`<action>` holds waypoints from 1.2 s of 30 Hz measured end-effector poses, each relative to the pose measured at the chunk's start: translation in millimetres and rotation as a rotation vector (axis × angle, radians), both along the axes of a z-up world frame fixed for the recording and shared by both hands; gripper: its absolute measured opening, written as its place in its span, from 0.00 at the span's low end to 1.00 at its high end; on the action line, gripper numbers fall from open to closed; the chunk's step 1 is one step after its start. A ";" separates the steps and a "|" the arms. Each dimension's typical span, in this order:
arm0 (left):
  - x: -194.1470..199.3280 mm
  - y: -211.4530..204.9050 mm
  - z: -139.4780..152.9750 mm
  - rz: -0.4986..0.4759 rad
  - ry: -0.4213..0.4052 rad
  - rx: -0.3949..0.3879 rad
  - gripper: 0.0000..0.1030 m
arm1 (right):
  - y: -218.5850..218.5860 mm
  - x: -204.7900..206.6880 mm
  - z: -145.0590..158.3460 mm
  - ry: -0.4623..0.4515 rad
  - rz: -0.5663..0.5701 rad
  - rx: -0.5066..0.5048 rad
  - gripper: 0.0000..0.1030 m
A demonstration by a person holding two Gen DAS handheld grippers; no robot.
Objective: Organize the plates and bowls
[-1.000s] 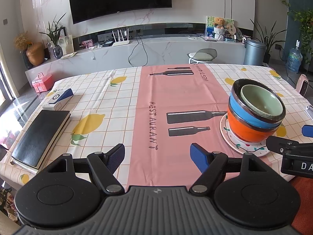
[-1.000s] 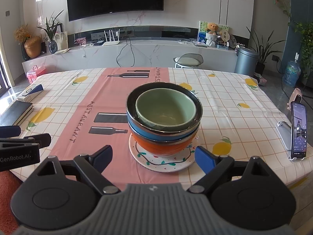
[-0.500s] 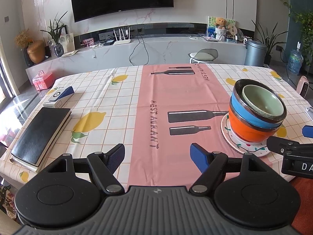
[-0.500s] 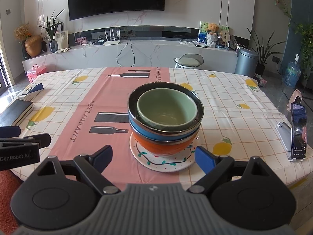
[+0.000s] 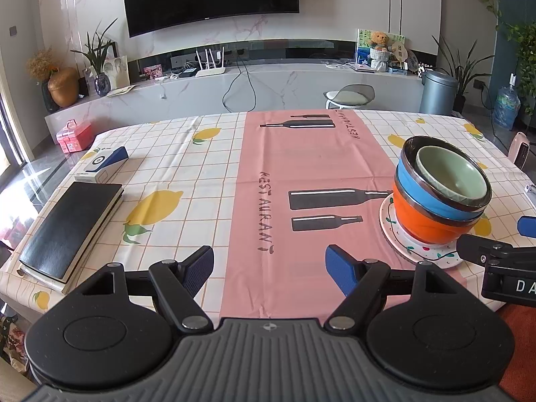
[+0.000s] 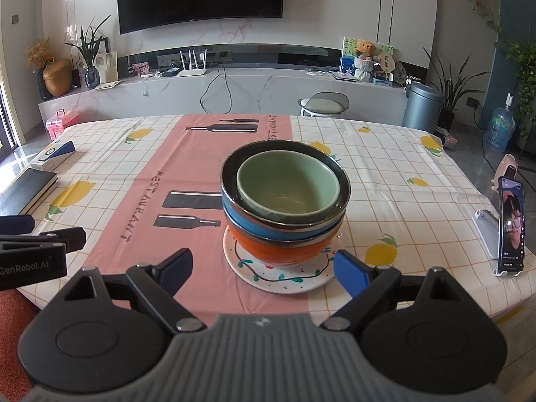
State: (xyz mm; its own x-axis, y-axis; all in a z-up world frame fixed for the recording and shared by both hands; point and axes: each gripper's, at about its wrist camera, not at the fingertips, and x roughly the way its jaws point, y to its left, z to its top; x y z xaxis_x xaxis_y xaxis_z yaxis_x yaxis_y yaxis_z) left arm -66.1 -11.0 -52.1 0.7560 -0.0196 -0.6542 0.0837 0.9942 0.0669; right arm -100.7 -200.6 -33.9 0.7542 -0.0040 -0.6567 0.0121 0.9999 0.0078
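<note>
A stack of three bowls stands on a white plate with a painted garland rim. The orange bowl is lowest, a blue bowl sits in it, and a pale green bowl rests on top. In the left wrist view the same plate, orange bowl and green bowl stand at the right. My right gripper is open just in front of the plate, empty. My left gripper is open over the pink cloth strip, left of the stack, holding nothing.
A black notebook and a small blue-and-white box lie at the table's left side. A phone on a stand is near the right edge. The table's near edge runs just under both grippers.
</note>
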 end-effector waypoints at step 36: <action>-1.3 -0.4 -0.2 -0.001 0.002 -0.009 0.87 | 0.9 1.1 -0.1 0.013 0.004 0.003 0.87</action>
